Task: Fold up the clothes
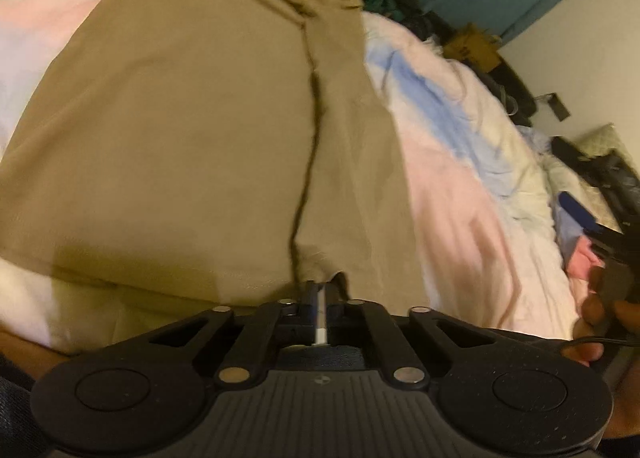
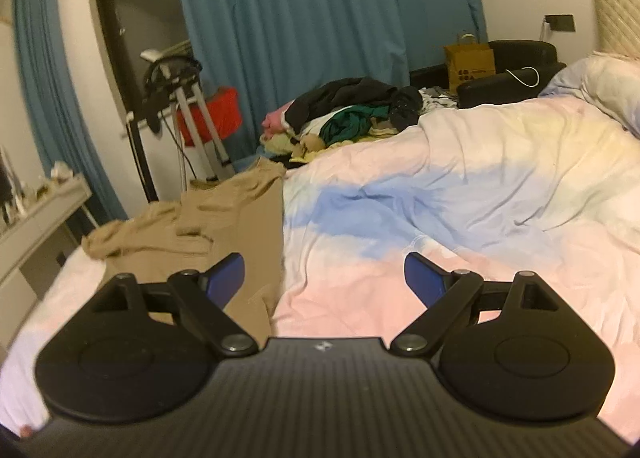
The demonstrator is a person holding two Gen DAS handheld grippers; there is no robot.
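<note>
Faintly, print on brown paper bag (image 2: 471, 60) unreadable.

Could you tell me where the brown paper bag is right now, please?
In the right wrist view the brown paper bag stands at the upper right, beyond the bed, before the blue curtain, beside a black seat.

1. Left wrist view: looked steeply down, close over the tan garment (image 1: 192, 130) on the bed.
2. Right wrist view: looked shallowly across the bedspread (image 2: 460, 218) toward the curtains (image 2: 320, 38).
3. Shared: garment, bedspread, clothes pile (image 2: 352, 110).
</note>
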